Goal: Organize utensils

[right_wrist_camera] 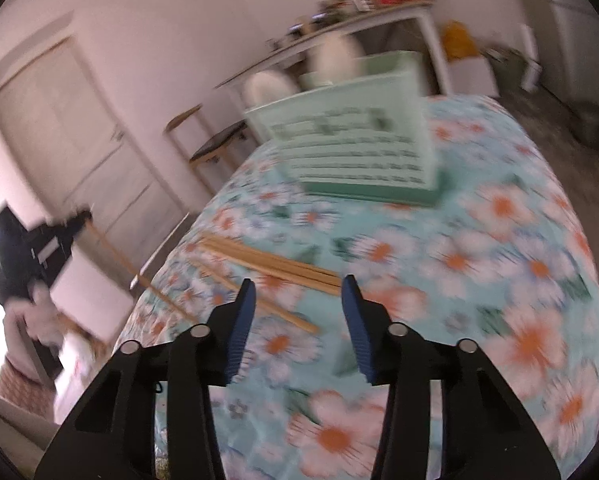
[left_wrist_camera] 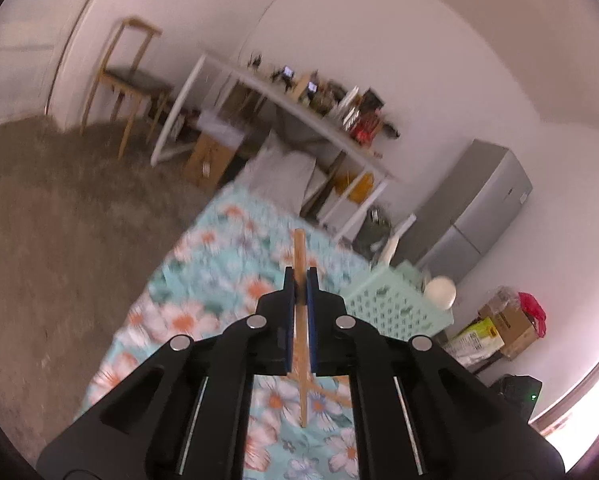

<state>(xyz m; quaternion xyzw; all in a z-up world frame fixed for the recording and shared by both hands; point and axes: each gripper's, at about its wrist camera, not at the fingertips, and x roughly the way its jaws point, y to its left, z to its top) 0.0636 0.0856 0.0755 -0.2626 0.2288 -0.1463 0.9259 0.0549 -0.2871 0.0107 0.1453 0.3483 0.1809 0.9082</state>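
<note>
Chopstick clamped in left gripper, jaws narrow, gripped near midlength, far end pointing 12 o'clock, lifted above floral cloth. Judged light, stiff, smooth wood: prone to pivot or slip; grip near centre, firm. Loose chopsticks flat on cloth at 11 o'clock from right gripper, jaws wide, empty. Green basket at 12 o'clock beyond, likely drop point. Both views motion-blurred.

Open cloth betw. right tool & basket; only chopsticks in path.
</note>
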